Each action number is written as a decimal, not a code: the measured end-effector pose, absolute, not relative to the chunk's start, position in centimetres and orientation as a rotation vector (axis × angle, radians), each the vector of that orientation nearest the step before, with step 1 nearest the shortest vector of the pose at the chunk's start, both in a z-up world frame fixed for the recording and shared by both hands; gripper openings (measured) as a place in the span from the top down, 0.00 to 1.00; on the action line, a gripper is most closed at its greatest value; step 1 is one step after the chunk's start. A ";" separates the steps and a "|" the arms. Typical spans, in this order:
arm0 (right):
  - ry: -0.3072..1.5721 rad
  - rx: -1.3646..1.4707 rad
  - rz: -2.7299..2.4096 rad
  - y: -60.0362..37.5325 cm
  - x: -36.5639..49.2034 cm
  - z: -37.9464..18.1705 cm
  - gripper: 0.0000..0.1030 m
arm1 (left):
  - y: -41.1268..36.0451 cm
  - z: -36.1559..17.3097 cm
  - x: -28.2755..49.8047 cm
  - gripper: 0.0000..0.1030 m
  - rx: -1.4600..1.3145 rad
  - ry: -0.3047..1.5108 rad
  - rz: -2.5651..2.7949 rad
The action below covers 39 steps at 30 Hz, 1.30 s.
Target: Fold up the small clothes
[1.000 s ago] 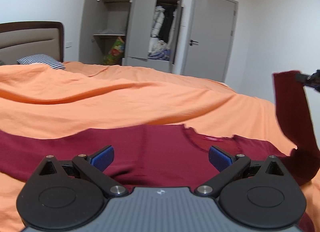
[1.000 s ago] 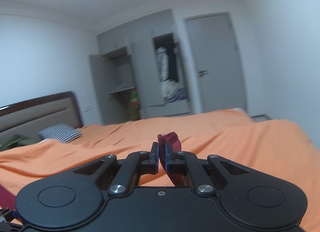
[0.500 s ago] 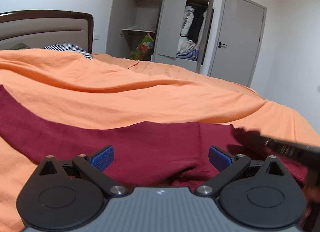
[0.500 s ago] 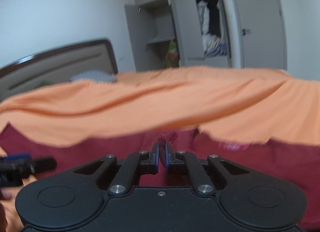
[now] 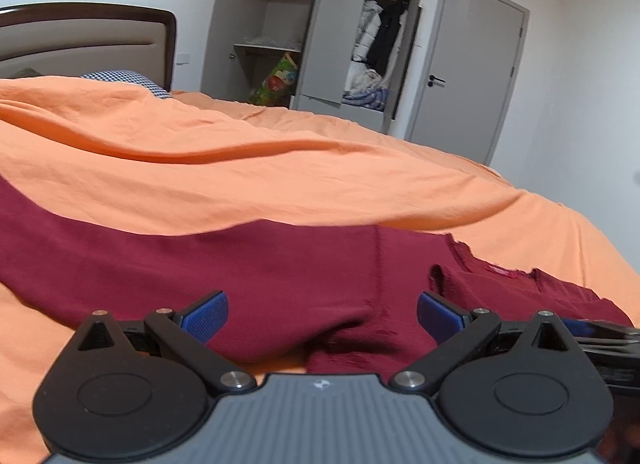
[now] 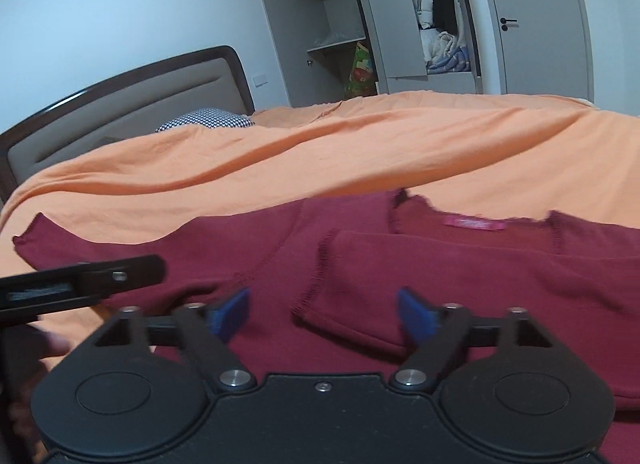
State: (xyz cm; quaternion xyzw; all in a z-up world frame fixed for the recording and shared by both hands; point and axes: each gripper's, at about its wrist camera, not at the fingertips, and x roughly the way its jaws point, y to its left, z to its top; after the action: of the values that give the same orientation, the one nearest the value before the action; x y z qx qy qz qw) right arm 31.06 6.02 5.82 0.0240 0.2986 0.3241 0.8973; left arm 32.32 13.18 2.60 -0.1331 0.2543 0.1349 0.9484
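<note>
Dark red knit, your sweater (image 6: pixel 460 264) lies flat on the orange bedspread (image 6: pixel 280 159), neckline and pink label (image 6: pixel 476 223) toward the far side. One sleeve (image 6: pixel 400 284) is folded across the chest, its cuff lying just ahead of your right gripper (image 6: pixel 322 314), whose blue pads (image 6: pixel 416 316) stand wide apart with nothing between them. Your left gripper (image 5: pixel 322 314) is equally wide and empty, low over the sweater's body near the armpit seam (image 5: pixel 378 272). Beyond the bed you have a padded headboard (image 6: pixel 120 111), a checked pillow (image 6: pixel 204 119), an open wardrobe (image 5: pixel 332 35) and a closed door (image 5: pixel 468 75).
</note>
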 end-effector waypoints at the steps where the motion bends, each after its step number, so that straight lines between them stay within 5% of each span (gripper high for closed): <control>1: 0.612 0.056 0.667 4.6 30.7 6.3 0.06 | 12.7 2.4 32.8 0.00 -0.267 0.523 0.259; 16: 0.599 0.253 0.183 -18.3 35.0 6.9 0.02 | 5.7 -3.6 38.7 0.00 -0.164 0.568 0.198; 26: 0.646 0.291 0.079 -21.4 39.8 3.3 0.49 | 5.4 -4.3 38.5 0.00 -0.169 0.548 0.194; 33: 0.657 0.375 0.168 -21.1 40.5 2.6 0.56 | 5.6 -4.4 38.2 0.00 -0.165 0.547 0.196; 37: 0.679 0.374 0.204 -20.7 41.1 2.6 0.91 | 5.5 -4.4 38.4 0.00 -0.161 0.545 0.197; 39: 0.660 0.332 0.207 -20.5 41.1 3.2 0.94 | 5.5 -4.4 38.4 0.00 -0.161 0.545 0.197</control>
State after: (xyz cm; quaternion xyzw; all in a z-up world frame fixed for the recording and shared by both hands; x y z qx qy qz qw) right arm 41.06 -20.49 3.24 0.1621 0.3221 0.1011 0.9272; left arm 38.39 5.47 -4.39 -0.0793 0.2685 0.0972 0.9551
